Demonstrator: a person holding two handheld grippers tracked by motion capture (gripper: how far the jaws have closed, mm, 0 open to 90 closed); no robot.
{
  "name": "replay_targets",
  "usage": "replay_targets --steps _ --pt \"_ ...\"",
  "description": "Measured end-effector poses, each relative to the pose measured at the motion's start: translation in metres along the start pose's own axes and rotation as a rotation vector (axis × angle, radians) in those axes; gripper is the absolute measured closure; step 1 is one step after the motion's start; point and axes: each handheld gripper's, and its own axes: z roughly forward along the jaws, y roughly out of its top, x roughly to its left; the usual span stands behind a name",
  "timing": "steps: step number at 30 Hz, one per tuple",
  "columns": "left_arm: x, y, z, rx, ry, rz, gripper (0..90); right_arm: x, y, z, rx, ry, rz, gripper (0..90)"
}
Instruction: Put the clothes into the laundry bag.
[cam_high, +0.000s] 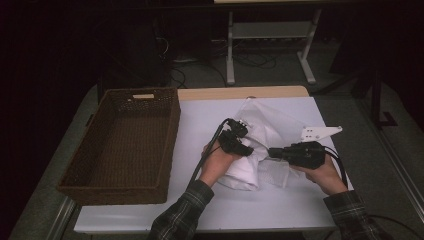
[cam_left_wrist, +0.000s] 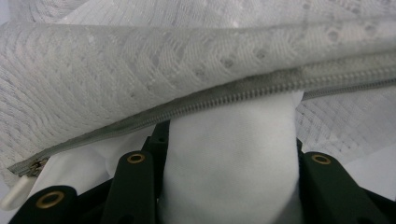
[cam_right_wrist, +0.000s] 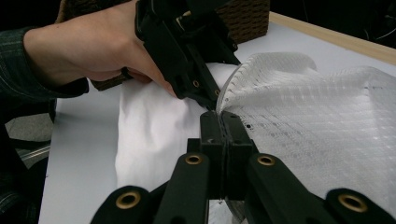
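White cloth, smooth and bunched, sits between the jaws of our left gripper; that gripper stands about half open around the bundle, its pads pressing the folds on both sides. We see the cloth pushed up into the mouth of a white mesh laundry bag, under the bag's grey zipper, whose pull hangs at the low end of the track. More of the cloth lies outside the bag, on the counter beneath our left hand. Our right gripper is clamped tight on the bag's mesh edge right at that opening, next to the left gripper's tips. A brown wicker basket stands on the counter well to the left of the bag.
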Motion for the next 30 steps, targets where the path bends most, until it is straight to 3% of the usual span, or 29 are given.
replay_targets --steps 7,15,23,30 --pt "-0.001 0.002 0.012 -0.023 0.007 -0.004 51.2 -0.002 -0.001 0.000 -0.005 -0.011 0.008 88.7" --pt "0.001 0.000 0.011 -0.041 -0.038 -0.018 39.6 -0.005 -0.003 0.000 0.000 -0.025 0.017 88.7" --pt "0.004 -0.007 -0.004 -0.070 -0.087 -0.022 31.3 -0.007 -0.003 0.000 0.004 -0.038 0.022 88.6" --pt "0.005 -0.018 -0.021 -0.078 -0.101 -0.003 21.4 -0.007 -0.003 0.000 0.005 -0.048 0.029 88.6"
